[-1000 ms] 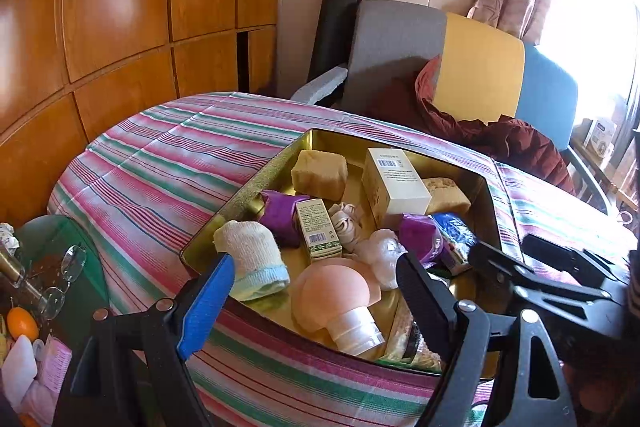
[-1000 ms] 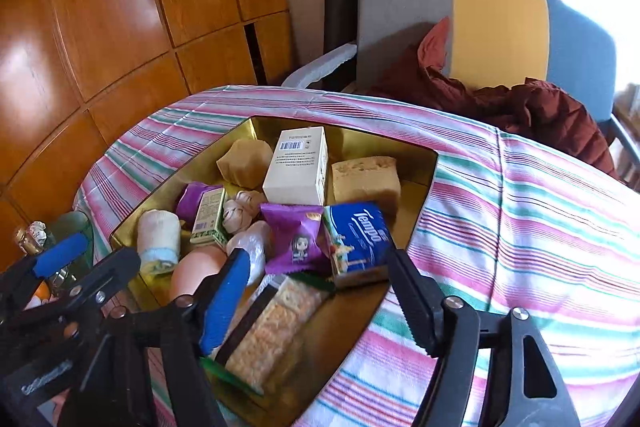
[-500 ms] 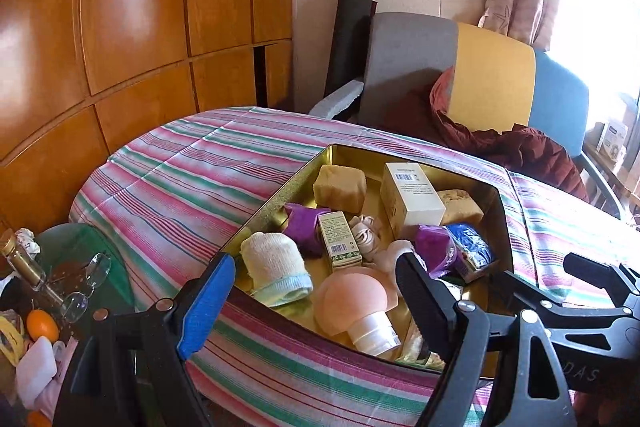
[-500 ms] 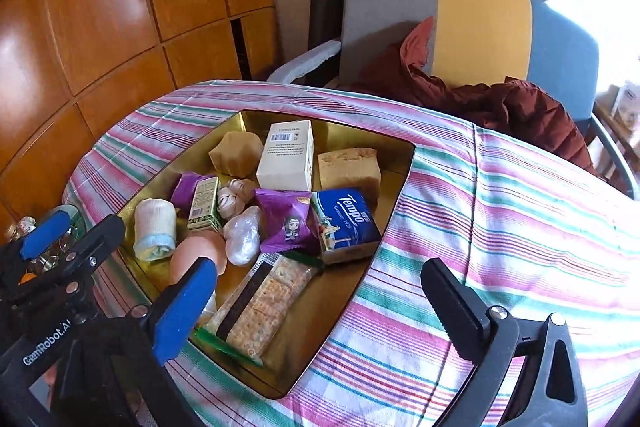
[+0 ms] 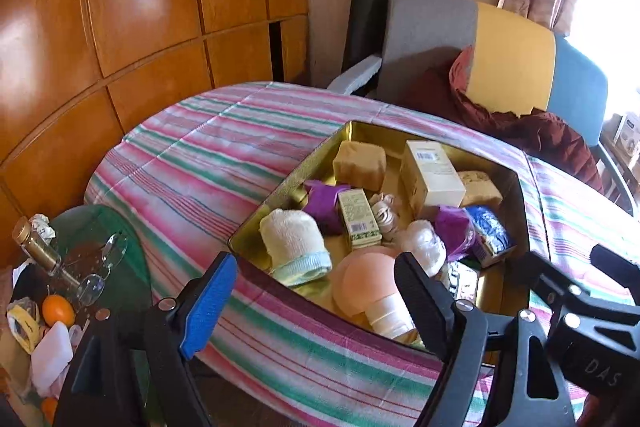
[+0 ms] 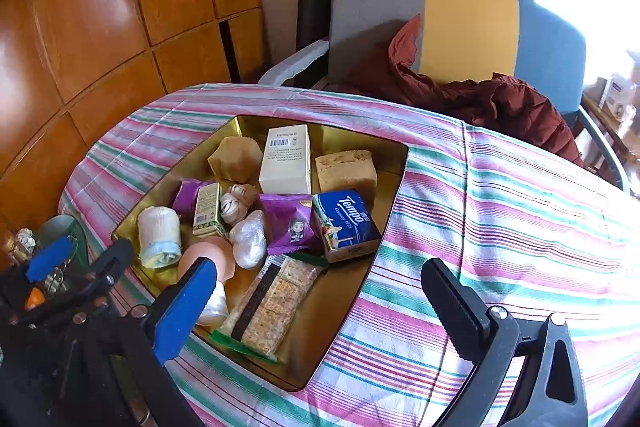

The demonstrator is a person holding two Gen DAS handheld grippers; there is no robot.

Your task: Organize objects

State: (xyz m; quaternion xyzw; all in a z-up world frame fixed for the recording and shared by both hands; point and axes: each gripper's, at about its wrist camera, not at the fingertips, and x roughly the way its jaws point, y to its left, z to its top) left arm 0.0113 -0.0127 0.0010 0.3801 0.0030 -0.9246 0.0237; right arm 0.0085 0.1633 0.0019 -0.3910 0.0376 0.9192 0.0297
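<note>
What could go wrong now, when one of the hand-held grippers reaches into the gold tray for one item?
1. The items lie packed together: closing on the green carton could also pinch the purple packet or the garlic touching it.
2. The cracker pack could crack if squeezed hard.
3. The right hand-held gripper and left hand-held gripper hover side by side at the gold tray; they might collide.

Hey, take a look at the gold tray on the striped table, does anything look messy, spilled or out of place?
Nothing is spilled or broken. The gold tray is simply jumbled: the cracker pack lies askew near the front, and the white box and tissue pack sit at mismatched angles. Both grippers are open and empty.
</note>
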